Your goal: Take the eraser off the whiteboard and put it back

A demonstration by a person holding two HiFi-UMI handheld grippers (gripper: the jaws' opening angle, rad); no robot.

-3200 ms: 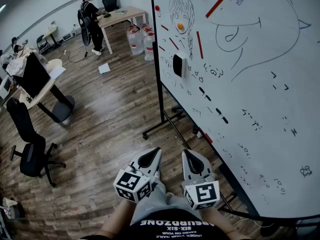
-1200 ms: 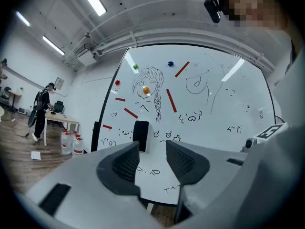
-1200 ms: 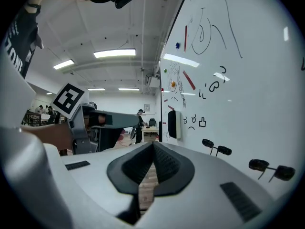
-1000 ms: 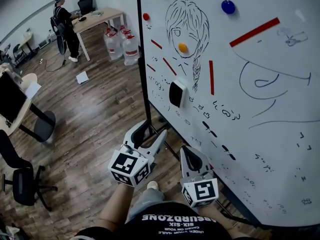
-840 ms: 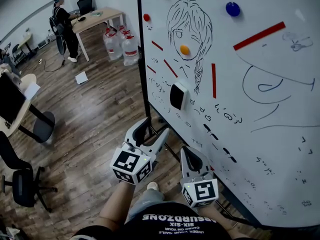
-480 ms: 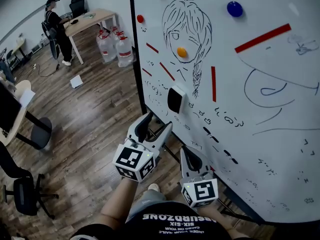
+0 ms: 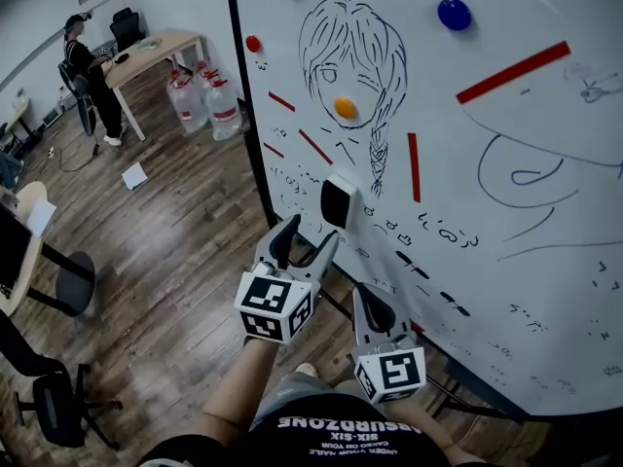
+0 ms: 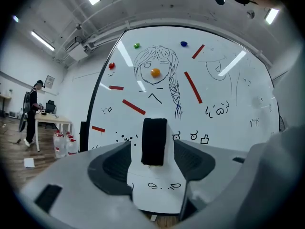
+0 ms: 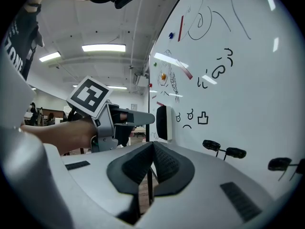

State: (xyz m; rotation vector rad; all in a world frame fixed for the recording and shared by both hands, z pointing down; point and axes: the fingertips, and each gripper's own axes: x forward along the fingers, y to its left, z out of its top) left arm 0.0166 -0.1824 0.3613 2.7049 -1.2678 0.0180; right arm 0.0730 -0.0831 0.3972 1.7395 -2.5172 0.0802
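The black-and-white eraser (image 7: pixel 337 202) clings upright to the whiteboard (image 7: pixel 506 261), below the drawn braid. My left gripper (image 7: pixel 311 233) is held level just short of it and open. Its jaws have just been opening, and nothing is between them. In the left gripper view the eraser (image 8: pixel 154 141) stands straight ahead, framed by the two pads of that gripper (image 8: pixel 153 162) but apart from them. My right gripper (image 7: pixel 368 295) hangs lower and nearer to me, shut and empty. From the right gripper (image 9: pixel 151 147) I see the eraser (image 9: pixel 162 123) edge-on, with the left gripper (image 9: pixel 136 119) beside it.
Red magnetic strips (image 7: pixel 512 72) and round magnets (image 7: pixel 454 14) dot the board. The board's black frame post (image 7: pixel 255 163) runs down to a wheeled foot. Water bottles (image 7: pixel 200 105), a desk with a person (image 7: pixel 83 76) and an office chair (image 7: pixel 58 407) stand on the wooden floor to the left.
My left gripper has moved forward and up the picture toward the eraser, and its jaws have spread wider. The right gripper has hardly shifted. The eraser stays on the board.
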